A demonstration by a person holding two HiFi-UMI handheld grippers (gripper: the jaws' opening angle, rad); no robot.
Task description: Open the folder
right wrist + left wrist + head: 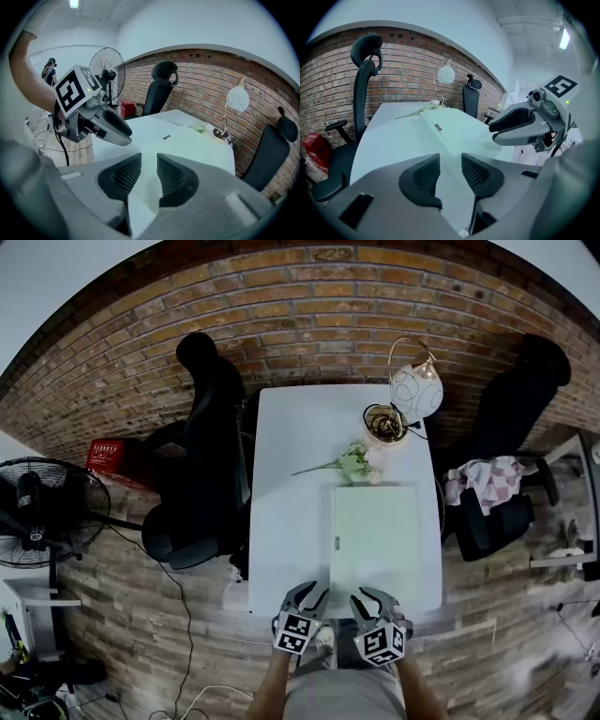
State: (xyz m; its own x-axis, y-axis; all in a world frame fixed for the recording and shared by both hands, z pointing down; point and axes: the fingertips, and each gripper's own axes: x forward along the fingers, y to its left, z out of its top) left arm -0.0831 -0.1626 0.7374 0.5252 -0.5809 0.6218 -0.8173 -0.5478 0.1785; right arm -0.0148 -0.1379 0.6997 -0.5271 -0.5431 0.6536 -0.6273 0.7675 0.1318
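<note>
Folder (375, 535) is closed, pale green, flat on the white table (286, 512), filling the table's near right part. There's a small dark label (337, 542) on the folder's left edge.

Left gripper (312, 594) hangs just off the folder's near-left corner and right gripper (367, 598) sits at its near edge. Can't tell if either touches it. Both sets of jaws stand slightly apart and grip nothing — only table and folder show through the gaps.

Beyond the folder's far edge is a flower sprig (345, 465), then a lamp (414, 390) with a round white shade. Black chair (202, 456) left of the folder, second chair (516, 399) to its right, checked cloth (489, 479) draped near that one. Fan (42, 512) far left of the folder.
</note>
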